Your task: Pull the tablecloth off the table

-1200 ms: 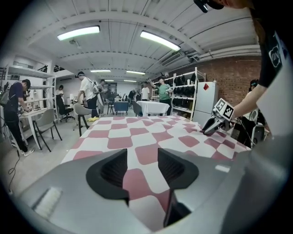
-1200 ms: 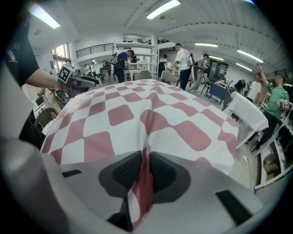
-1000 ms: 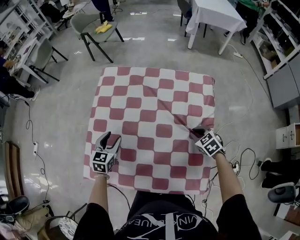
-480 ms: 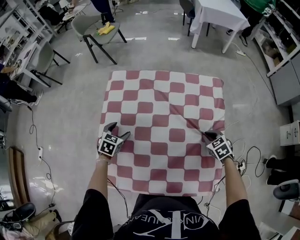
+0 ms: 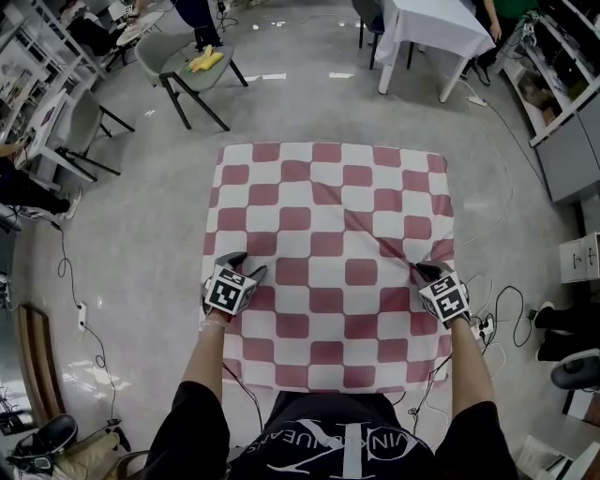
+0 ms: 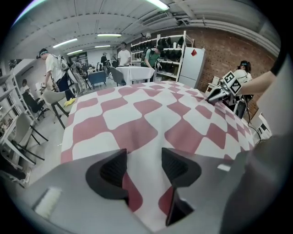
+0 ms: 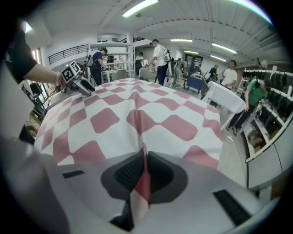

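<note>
While the red and white tablecloth [image 5: 328,216] lies spread over the surface and hides all of it, both your grippers are down on its near part. Your right gripper [image 5: 425,271] has its fingers [image 7: 129,172] pressed together on a thin fold of the cloth, and creases run out from that spot. Your left gripper [image 5: 246,266] has its fingers [image 6: 112,168] spread. They have just been closing a bit, and the cloth lies flat between them, not pinched. Around you is a gray floor [image 5: 141,216] with cables [image 5: 495,314] on your right side. Farther off stand a gray chair [image 5: 173,56] with something yellow [image 5: 206,58] on it and a white table [image 5: 431,28]. People stand near shelves [image 6: 167,50] and a brick wall [image 6: 219,52].
</note>
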{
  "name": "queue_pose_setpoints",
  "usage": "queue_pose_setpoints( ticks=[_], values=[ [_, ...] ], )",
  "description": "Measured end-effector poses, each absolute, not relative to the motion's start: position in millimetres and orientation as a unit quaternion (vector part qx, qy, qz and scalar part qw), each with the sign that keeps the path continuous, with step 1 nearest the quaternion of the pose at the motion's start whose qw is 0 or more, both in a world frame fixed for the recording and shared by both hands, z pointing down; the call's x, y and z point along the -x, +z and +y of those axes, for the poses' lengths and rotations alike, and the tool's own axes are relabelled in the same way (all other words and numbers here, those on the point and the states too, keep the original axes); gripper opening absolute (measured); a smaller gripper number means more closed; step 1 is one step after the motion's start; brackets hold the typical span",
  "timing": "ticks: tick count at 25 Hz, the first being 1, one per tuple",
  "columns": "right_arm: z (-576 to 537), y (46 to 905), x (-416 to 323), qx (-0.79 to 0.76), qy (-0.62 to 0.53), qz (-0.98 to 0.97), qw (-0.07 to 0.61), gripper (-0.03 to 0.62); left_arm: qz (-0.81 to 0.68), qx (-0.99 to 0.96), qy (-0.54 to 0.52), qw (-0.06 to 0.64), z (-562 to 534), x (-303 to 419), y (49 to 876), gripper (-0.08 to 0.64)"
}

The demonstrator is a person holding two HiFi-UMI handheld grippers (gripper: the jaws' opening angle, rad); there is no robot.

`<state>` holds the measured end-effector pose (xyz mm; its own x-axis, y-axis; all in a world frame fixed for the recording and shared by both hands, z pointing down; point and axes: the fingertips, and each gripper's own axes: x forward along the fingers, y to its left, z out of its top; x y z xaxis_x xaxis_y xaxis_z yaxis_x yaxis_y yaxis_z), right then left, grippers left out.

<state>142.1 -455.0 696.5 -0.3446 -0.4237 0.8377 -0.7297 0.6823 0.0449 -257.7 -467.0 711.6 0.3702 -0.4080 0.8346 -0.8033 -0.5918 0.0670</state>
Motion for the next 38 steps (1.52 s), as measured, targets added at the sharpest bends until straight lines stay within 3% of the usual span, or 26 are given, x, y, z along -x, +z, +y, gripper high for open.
queue_pose_setpoints(
  ticks=[8, 14, 38],
  values=[
    [-455, 695, -139, -0.381, 0.150, -0.792, 0.453, 0.017, -0.390, -0.780, 0.422, 0.246, -461, 249, 709, 0.127],
    [-455, 690, -137, -0.398, 0.151, -0.791, 0.440, 0.011, -0.411, -0.777, 0.381, 0.287, -462, 249, 706, 0.023],
    [-445, 641, -132, -0.435, 0.186, -0.825, 0.308, 0.011, -0.470, -0.779, 0.211, 0.357, -453, 250, 661, 0.008]
  ],
)
